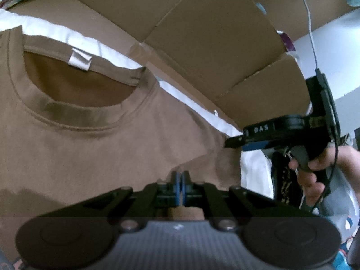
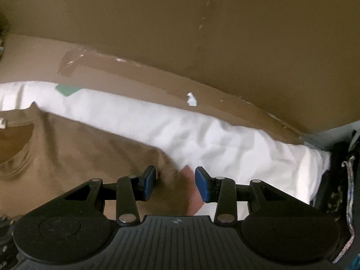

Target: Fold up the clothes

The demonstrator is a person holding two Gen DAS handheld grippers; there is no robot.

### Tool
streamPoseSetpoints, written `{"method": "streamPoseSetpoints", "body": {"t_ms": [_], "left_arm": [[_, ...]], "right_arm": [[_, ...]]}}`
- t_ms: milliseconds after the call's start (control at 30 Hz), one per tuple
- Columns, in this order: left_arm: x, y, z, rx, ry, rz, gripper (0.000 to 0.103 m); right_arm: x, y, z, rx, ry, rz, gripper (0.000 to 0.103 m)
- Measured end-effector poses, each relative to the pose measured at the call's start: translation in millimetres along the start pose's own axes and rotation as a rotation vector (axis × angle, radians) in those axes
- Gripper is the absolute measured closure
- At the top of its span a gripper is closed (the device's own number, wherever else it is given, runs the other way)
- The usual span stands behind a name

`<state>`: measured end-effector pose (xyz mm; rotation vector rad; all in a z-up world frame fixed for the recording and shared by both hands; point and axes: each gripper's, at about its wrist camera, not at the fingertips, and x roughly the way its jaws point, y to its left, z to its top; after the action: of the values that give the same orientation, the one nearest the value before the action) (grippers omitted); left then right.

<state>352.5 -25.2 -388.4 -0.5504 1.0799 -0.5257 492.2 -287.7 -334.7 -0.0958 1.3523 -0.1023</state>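
1. Left gripper (image 1: 180, 176) is pinched tight on the brown t-shirt (image 1: 90, 139) near its shoulder.
2. Right gripper (image 2: 175, 180) hangs about half open over the shirt's sleeve edge - gripping nothing.
3. Shirt lies flat on a white sheet (image 2: 202, 130) - cardboard (image 2: 180, 33) behind.

White bedding (image 2: 202, 130) as the carrying surface, softly creased, running in a band from left to right. Directly on it, a brown T-shirt (image 1: 90, 148), spread flat, collar (image 1: 74, 114) toward the far edge, white label (image 1: 79, 61) inside the neck. Along the far edge of the bedding, flattened brown cardboard (image 1: 202, 45), touching it, with strips of tape (image 2: 74, 60) and a scrap of white paper (image 2: 191, 99). At the right end, dark patterned fabric (image 2: 342, 180) just beside the white.
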Motion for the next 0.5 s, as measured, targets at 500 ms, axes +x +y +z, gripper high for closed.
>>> {"method": "streamPoseSetpoints", "body": {"t_ms": [500], "left_arm": [[-15.4, 11.5, 1.3, -0.015, -0.018, -0.013, 0.101]], "right_arm": [[8.0, -9.5, 2.8, 0.090, -0.076, -0.025, 0.057]]}}
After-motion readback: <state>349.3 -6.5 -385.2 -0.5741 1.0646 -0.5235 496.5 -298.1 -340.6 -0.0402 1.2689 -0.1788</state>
